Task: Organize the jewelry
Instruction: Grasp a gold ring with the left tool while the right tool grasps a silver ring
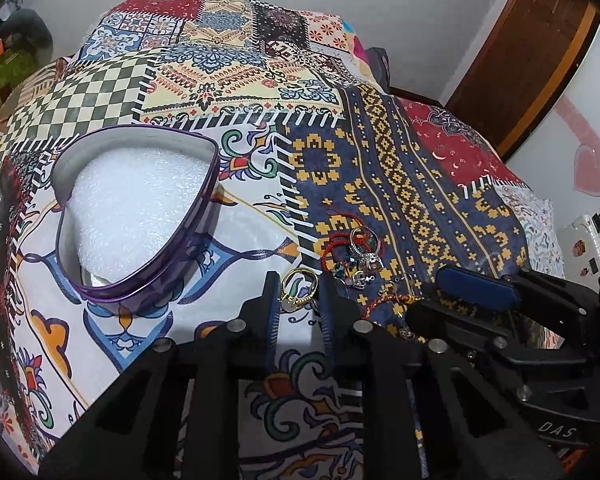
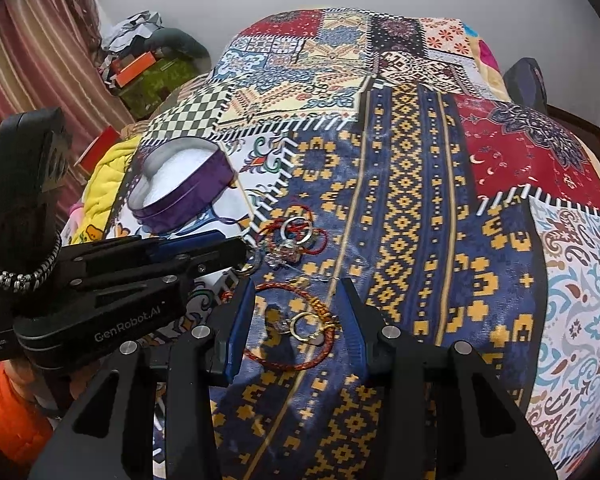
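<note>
My left gripper (image 1: 298, 296) is nearest in its own view, its two fingers standing slightly apart around a gold ring (image 1: 296, 280) with a small pendant or clasp beside it. I judge they are not yet clamped: the pads flank the ring, but I cannot see contact. If I close from here, the thin ring could tip or skid out sideways on the soft patterned bedspread (image 1: 380, 168), or I could pinch a fold of cloth with it.

My right gripper (image 2: 296, 322) is wide apart, straddling a red-and-gold cord bracelet (image 2: 278, 362) that loops round a second gold ring (image 2: 304, 326). The risk here is taking both at once, or catching only the cord and dragging the ring along. The gripper's shadow over the loop makes it hard to tell whether ring and cord are linked or merely overlapping.

Just beyond lies the jewelry pile (image 1: 358, 254): red thread, silver rings, small blue stones, all tangled, so I cannot count separate pieces. Lifting one could pull its neighbours.

Farther left sits the purple heart-shaped tin (image 1: 136, 216), open, with a white foam lining (image 1: 136, 200). From the right wrist view the left gripper's body hides the tin's near edge. Its rim stands proud, so a low approach might knock it. I cannot see any jewelry in it yet.
</note>
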Action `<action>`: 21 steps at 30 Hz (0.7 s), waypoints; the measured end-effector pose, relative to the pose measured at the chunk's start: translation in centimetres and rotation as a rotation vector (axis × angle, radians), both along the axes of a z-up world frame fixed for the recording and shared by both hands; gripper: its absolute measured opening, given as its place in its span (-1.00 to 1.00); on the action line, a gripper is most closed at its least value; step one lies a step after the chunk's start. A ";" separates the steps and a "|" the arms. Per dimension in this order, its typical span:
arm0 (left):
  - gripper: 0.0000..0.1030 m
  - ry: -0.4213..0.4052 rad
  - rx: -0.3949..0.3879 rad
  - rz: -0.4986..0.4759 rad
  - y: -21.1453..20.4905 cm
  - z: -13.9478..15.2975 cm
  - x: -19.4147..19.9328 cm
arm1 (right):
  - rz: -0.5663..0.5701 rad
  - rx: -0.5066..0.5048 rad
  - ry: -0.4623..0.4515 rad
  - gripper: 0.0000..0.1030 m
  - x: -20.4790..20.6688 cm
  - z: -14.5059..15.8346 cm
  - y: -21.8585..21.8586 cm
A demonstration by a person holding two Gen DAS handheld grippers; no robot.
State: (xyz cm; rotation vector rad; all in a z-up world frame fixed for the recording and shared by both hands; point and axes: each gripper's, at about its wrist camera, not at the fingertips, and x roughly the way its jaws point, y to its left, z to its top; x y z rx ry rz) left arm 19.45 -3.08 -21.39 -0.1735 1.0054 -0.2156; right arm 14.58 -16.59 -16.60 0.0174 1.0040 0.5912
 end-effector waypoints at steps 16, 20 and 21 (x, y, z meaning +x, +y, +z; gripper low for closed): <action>-0.65 -0.074 0.037 0.079 4.1 1.9 -4.3 | 0.075 -0.044 0.030 -0.43 0.8 -1.1 4.9; -0.65 -0.087 0.031 0.086 4.7 2.0 -4.8 | 0.065 -0.107 -0.001 -0.63 0.9 -1.4 5.8; -0.65 -0.089 0.027 0.086 4.8 2.0 -4.9 | 0.067 -0.118 -0.011 -0.64 0.8 -1.4 5.9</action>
